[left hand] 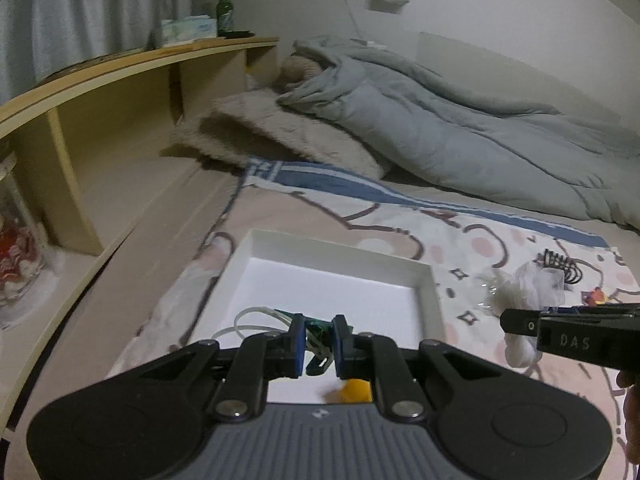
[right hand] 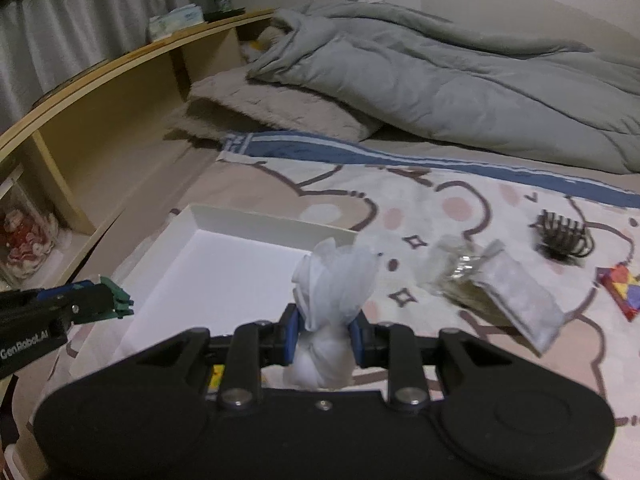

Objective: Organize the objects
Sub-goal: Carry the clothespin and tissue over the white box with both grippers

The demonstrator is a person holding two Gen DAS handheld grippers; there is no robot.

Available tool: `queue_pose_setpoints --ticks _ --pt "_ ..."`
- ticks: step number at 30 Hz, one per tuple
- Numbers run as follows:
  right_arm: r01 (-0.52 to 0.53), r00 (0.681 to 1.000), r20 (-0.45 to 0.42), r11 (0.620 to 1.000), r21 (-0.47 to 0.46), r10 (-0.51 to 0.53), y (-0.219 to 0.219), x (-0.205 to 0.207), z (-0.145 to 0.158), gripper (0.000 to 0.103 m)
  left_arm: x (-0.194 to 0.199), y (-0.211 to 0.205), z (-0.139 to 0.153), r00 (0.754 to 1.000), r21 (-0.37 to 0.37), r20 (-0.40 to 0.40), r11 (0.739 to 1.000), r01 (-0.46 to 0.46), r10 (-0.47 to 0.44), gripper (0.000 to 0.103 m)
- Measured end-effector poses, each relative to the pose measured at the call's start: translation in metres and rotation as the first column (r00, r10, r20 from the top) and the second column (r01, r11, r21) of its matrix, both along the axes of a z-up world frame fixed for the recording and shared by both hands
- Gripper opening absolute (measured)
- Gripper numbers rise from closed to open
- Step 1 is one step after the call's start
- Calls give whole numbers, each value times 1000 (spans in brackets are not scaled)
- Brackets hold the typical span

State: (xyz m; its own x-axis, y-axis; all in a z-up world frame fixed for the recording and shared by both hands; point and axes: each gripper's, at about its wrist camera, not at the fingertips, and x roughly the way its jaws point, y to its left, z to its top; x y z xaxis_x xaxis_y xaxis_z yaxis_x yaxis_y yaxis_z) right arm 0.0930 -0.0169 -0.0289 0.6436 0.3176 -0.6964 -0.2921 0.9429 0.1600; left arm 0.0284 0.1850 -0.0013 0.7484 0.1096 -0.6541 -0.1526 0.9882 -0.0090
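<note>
Over the shallow white cardboard tray (left hand: 430,292) on the bed, the left hand-held gripper (left hand: 316,342) grasps a small green toothed clip (left hand: 318,330) while the right hand-held gripper (right hand: 325,334) pinches a white gauze pouch (right hand: 332,292), whose soft fabric could slip and drop outside the tray.

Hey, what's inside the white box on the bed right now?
The white box shows a bare white floor. The left gripper, jaws shut on a green clip, hangs over its near edge. The near part, with something yellow, is hidden behind the grippers.
</note>
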Motion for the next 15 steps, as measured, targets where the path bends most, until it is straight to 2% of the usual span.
queue_pose_setpoints --ticks 3,6,8,15 --pt "-31 1000 -5 999 -7 31 11 4 -4 27 0 11 -4 1000 12 -17 1000 -11 11 15" --pt "-69 998 -16 997 -30 68 22 9 -11 27 1 15 -11 999 69 -50 998 -12 15 15" --pt "-91 995 -32 995 -44 89 28 14 -15 27 3 18 -18 995 98 -94 995 -2 12 15" --pt "-164 982 -103 984 -72 156 44 33 -31 27 7 25 -43 972 117 -234 992 56 -27 15"
